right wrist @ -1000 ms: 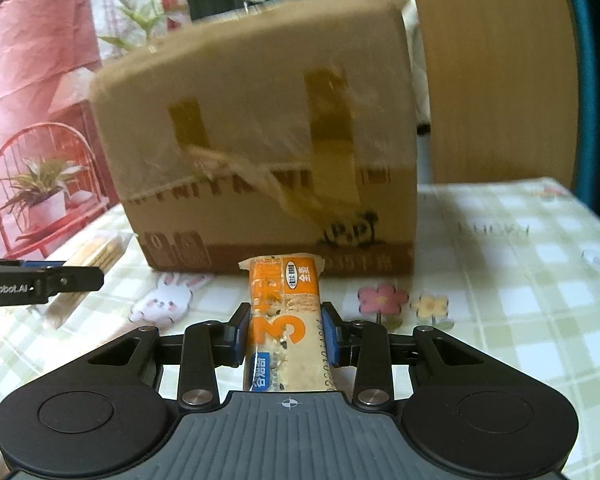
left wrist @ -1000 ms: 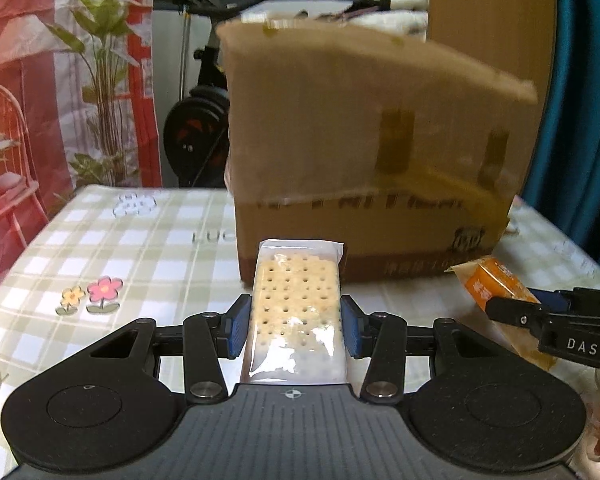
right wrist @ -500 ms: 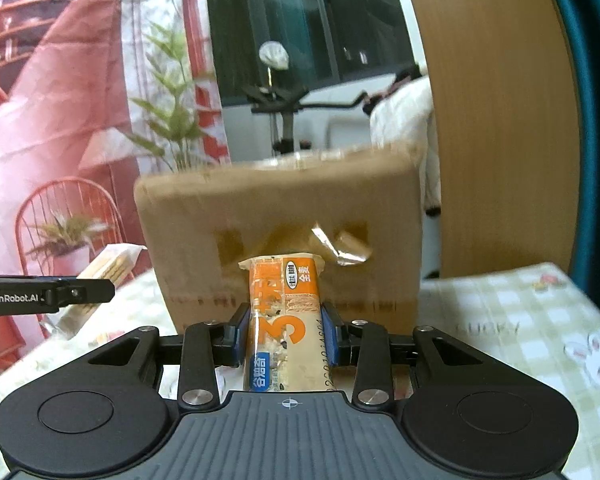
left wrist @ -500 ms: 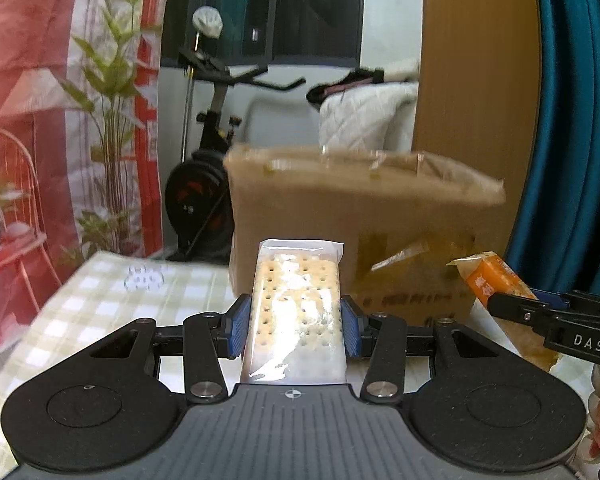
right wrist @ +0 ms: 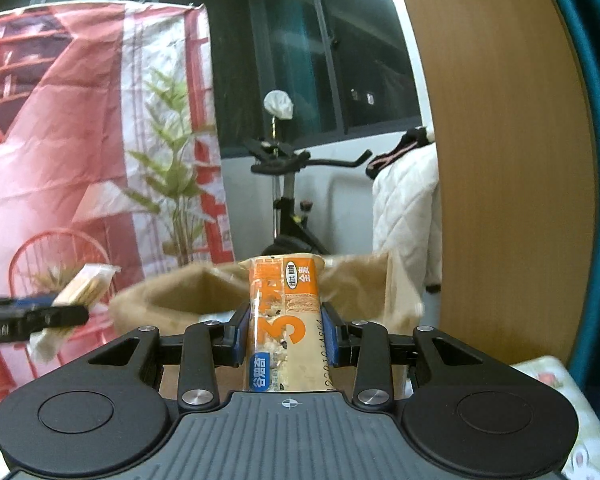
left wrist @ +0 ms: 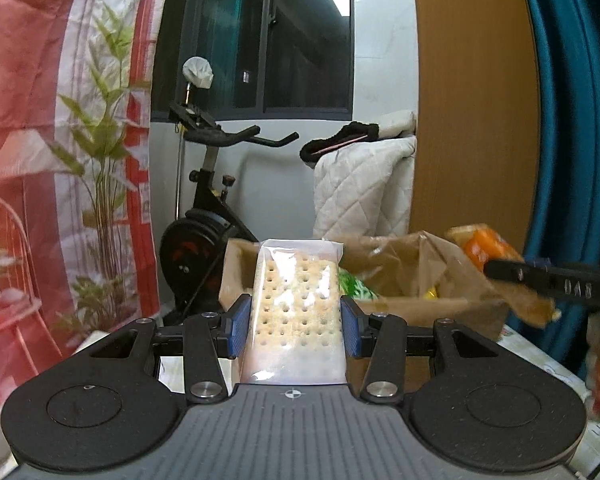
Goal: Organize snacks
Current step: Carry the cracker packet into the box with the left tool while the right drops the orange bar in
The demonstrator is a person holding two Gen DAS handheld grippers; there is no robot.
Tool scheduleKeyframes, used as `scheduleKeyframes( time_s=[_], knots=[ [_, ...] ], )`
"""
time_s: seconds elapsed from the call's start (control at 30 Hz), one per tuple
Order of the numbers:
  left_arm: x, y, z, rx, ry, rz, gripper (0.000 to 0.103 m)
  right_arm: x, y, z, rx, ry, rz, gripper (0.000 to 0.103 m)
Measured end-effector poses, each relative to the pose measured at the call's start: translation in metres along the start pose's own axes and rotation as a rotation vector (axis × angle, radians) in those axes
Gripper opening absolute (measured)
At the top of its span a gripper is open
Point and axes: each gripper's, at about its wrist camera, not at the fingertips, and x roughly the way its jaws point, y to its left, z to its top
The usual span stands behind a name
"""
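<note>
Our left gripper [left wrist: 296,320] pinches the clear cracker pack [left wrist: 296,312]; our right gripper [right wrist: 285,336] clamps the orange bar [right wrist: 286,320]. Both hang just short of the open cardboard box [left wrist: 412,276]. We'd say clear the flaps first, then release one snack at a time. Checked tablecloth [right wrist: 556,376] below, exercise bike [left wrist: 208,216] behind.
</note>
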Motion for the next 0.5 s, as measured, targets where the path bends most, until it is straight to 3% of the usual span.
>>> scheduleKeyframes(
  time_s=[0.23,0.5],
  knots=[
    [0.047,-0.003,0.038,0.023,-0.02,-0.003,0.049,0.071,-0.013,0.036,-0.024,0.037,-0.028,0.033],
    [0.103,0.003,0.048,0.018,0.053,-0.016,0.049,0.136,-0.009,0.025,0.023,0.136,-0.023,0.033]
  ],
)
